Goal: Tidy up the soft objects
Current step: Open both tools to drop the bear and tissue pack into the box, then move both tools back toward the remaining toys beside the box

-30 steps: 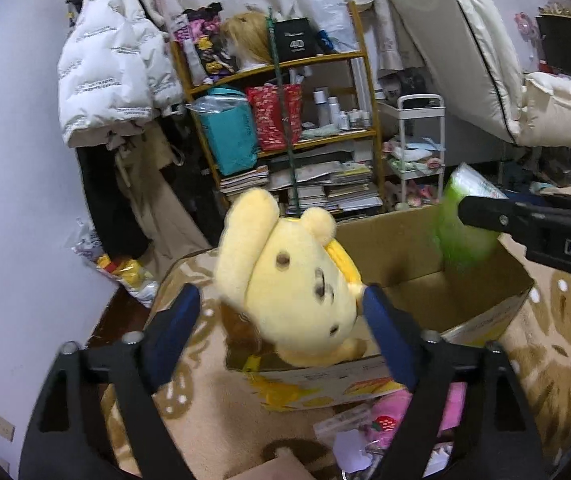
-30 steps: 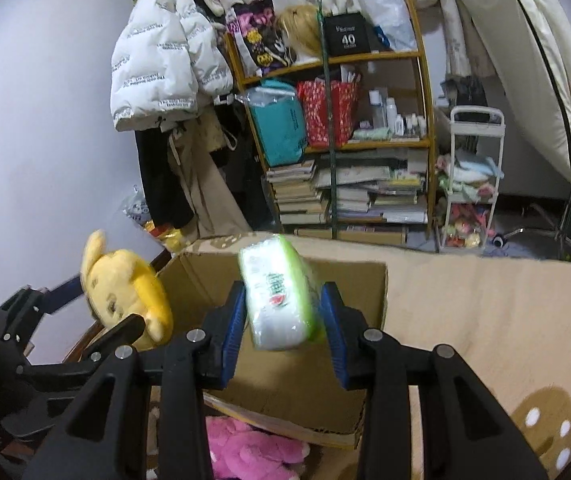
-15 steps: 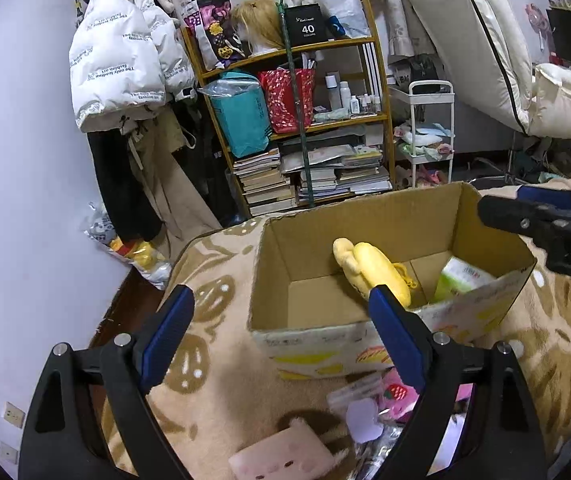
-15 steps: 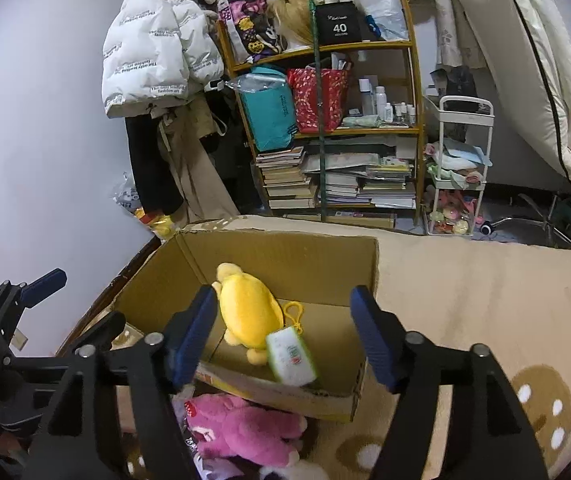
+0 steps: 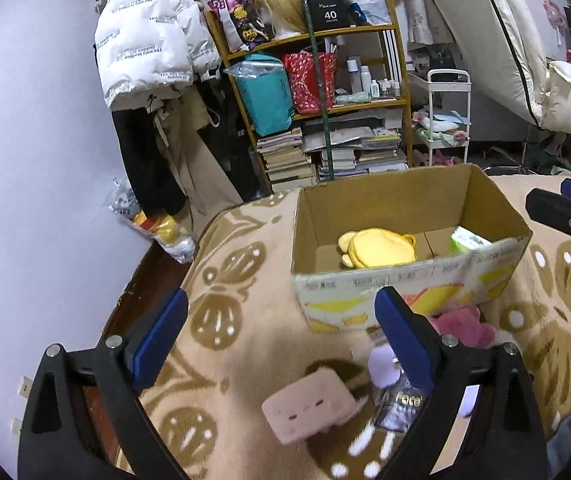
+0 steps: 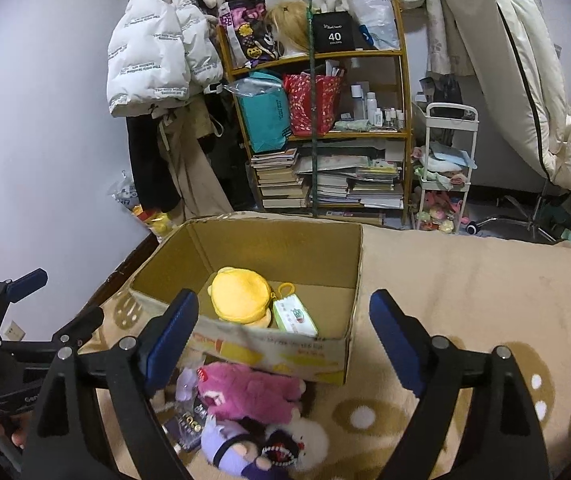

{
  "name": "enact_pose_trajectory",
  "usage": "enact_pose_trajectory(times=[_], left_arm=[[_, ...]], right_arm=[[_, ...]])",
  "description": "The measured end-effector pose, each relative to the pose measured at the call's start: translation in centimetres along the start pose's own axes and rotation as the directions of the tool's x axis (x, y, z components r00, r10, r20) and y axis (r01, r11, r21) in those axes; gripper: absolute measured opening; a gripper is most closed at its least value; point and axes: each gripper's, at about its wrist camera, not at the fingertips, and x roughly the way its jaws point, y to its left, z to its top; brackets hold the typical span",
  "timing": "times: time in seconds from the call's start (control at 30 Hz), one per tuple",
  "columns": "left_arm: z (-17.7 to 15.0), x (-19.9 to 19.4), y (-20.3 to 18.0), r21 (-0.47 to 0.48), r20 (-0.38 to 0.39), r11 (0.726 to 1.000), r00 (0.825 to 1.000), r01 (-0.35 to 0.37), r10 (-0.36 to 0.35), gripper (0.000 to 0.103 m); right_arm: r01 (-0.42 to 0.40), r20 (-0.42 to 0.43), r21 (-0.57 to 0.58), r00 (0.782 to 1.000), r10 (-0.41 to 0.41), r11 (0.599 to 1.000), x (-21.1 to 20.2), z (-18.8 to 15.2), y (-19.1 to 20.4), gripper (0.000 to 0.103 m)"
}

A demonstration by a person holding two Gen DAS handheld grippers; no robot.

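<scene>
Both your left tool (image 5: 281,340) and right tool (image 6: 283,340) gape wide, empty; the pink plush (image 6: 251,392) is light and squashy, so pinch its middle.

Black claw (image 5: 281,340) arms, blue pads (image 5: 159,338), silver screws

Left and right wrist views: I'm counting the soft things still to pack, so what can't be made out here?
- Pink plush: in the left wrist view, mostly hidden behind a gripper finger.
- Purple doll: cut off by the bottom edge in the right wrist view.
- Pink square plush: motion-blurred.
- Yellow plush and tissue pack: lower parts hidden by the cardboard box front wall.
</scene>
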Motion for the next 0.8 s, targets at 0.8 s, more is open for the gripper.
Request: enact_pose_trajectory(times=[0.8], left_arm=[[-4.8, -0.9, 4.0, -0.123, -0.215, 0.992, 0.977, -0.026, -0.002, 0.095]], right_arm=[[0.108, -0.133, -0.046, 0.985, -0.113, 0.993, -2.1, -5.8, 4.1, 0.091]])
